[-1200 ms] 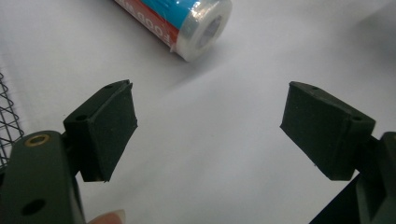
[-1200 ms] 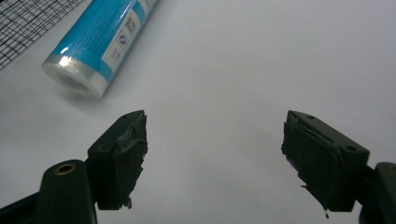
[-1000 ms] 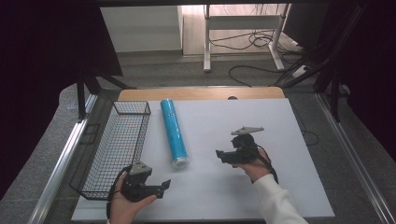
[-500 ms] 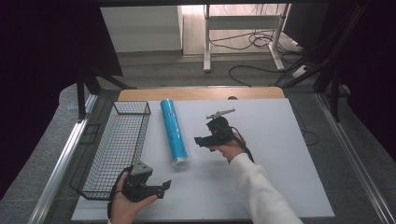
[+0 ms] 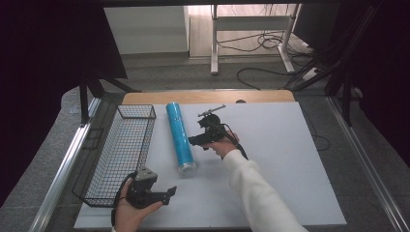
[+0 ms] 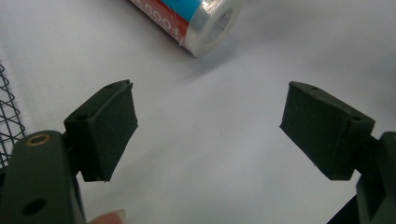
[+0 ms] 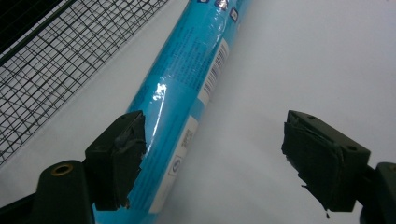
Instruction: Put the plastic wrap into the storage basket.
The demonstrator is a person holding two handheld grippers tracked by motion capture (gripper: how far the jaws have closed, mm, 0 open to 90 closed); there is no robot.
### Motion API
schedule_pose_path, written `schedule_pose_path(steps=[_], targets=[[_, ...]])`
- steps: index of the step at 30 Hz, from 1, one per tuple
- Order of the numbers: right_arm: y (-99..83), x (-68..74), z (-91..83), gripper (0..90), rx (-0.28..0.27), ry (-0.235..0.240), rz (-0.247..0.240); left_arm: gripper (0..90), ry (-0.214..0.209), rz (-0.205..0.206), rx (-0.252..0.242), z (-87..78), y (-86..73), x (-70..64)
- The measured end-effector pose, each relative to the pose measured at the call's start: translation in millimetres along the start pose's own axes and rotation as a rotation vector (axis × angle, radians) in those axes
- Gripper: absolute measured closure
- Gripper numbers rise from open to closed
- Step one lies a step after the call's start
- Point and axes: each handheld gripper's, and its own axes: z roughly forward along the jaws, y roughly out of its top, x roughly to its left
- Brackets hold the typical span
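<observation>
Blue food-wrap roll [image 5: 180,136] is looking light, stiff and slippery; I am reaching my spread right gripper [image 5: 192,140] for its middle, left gripper [image 5: 170,192] waiting spread near the table's front edge.

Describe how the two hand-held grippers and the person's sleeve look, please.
Both grippers are black. The left gripper carries a grey three-cornered plate on top and a black cable looping behind. The right gripper has a grey plate raised above it. Their jaws end in dark square pads, worn and ragged on the right one. The right sleeve is white.
</observation>
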Motion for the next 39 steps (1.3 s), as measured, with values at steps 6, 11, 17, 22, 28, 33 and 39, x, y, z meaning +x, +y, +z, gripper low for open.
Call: schedule_pose_path(steps=[6, 11, 17, 22, 28, 33, 39], targets=[[11.2, 7.8, 16.1, 21.1, 0.024, -0.004, -0.007, 17.5, 0.006, 0.004, 0.01, 1.4, -0.7, 2.0], [21.3, 13.4, 36.7, 20.6, 0.061, -0.012, -0.009, 17.5, 0.007, 0.004, 0.01, 0.9, -1.1, 3.3], [30.1, 20.5, 53.7, 19.8, 0.074, -0.022, -0.006, 17.5, 0.004, 0.01, 0.008, 0.8, -0.6, 1.1], [34.9, 24.5, 66.9, 19.6, 0.096, -0.028, 0.001, 17.5, 0.002, 0.014, 0.01, 1.1, -0.6, 0.1], [39.0, 26.7, 84.3, 19.2, 0.127, -0.039, 0.022, 17.5, 0.004, 0.016, 0.012, 1.8, -0.9, 0.0], [40.3, 29.0, 95.3, 19.2, 0.156, -0.056, 0.032, 17.5, 0.007, 0.016, 0.015, 2.7, -1.4, -0.2], [37.7, 29.0, 109.2, 21.0, 0.216, -0.065, 0.057, 17.5, 0.008, 0.016, 0.015, 2.7, -1.6, 0.3]])
